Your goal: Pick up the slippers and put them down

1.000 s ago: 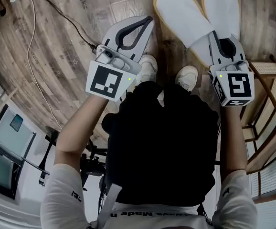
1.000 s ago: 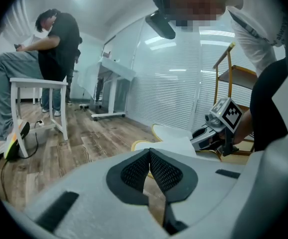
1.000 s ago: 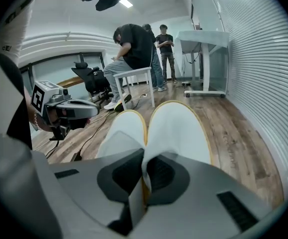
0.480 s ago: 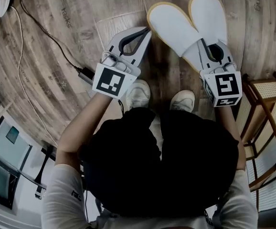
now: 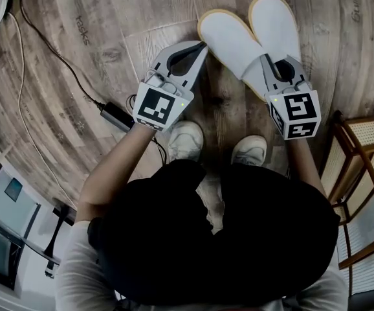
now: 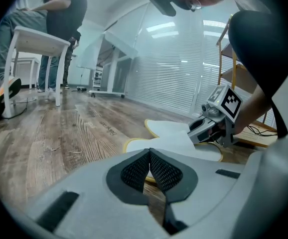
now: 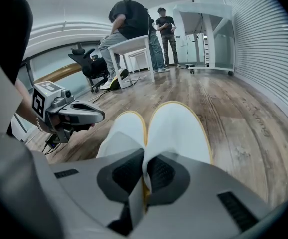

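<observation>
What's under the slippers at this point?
Wood floor shows all round the slippers. The right gripper, shut on them, covers their heel ends; whether the soles touch the floor can't be seen.

The left gripper's (image 6: 149, 153) jaws are closed, with nothing between the pads. Just beyond, two white slippers (image 6: 170, 133) lie side by side, seemingly on the wood floor (image 6: 59, 133). The right gripper (image 6: 194, 129) meets their right end. Far left, a person (image 6: 64, 14) bends over a table (image 6: 39, 36).
</observation>
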`<state>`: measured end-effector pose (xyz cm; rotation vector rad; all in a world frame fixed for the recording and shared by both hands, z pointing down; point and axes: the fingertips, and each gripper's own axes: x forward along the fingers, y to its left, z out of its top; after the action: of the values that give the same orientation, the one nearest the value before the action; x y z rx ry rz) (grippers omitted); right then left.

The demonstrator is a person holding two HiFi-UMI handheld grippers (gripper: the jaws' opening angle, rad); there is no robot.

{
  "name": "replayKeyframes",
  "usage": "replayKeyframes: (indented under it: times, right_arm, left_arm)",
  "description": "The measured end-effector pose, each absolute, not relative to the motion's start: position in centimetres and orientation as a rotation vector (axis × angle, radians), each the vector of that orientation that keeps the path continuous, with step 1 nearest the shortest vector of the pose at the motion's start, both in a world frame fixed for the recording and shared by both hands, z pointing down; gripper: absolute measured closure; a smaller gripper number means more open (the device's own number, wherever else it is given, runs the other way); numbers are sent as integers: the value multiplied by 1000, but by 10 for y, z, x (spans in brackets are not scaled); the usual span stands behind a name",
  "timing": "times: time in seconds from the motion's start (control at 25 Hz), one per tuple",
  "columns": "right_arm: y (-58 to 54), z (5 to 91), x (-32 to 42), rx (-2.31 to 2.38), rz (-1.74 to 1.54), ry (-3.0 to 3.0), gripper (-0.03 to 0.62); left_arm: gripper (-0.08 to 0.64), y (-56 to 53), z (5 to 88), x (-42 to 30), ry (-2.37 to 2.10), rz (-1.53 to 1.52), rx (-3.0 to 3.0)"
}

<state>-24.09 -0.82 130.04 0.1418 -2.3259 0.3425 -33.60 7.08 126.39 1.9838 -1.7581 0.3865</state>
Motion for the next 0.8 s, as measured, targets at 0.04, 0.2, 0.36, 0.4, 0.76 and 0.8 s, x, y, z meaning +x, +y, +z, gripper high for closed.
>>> replayKeyframes:
  times: [0.04,0.2,0.36,0.4,0.76,0.8]
  right_arm:
    - [-8,1303,-241,140,344,-2321,572]
    - [-11,1314,-243,150,339,-2300,571]
    - [-9,1324,-240,144,342,-2265,571]
    - [-10,1326,-239,146,345,-2261,571]
    - [-8,1329,-236,152,392,-2237,555]
    - [-8,1328,-234,157,398,-2233,536]
  left_arm:
    - [549,71,1267,-336,-1754,389,1980]
    - [549,70,1276,-341,-1755,397,1958]
    - [548,73,1283,-343,-1752,394,1927]
    - [548,73,1284,-343,-1750,396,1924]
    - [549,71,1282,-338,-1744,386,1917]
    - [549,71,1282,-336,-1743,384,1918]
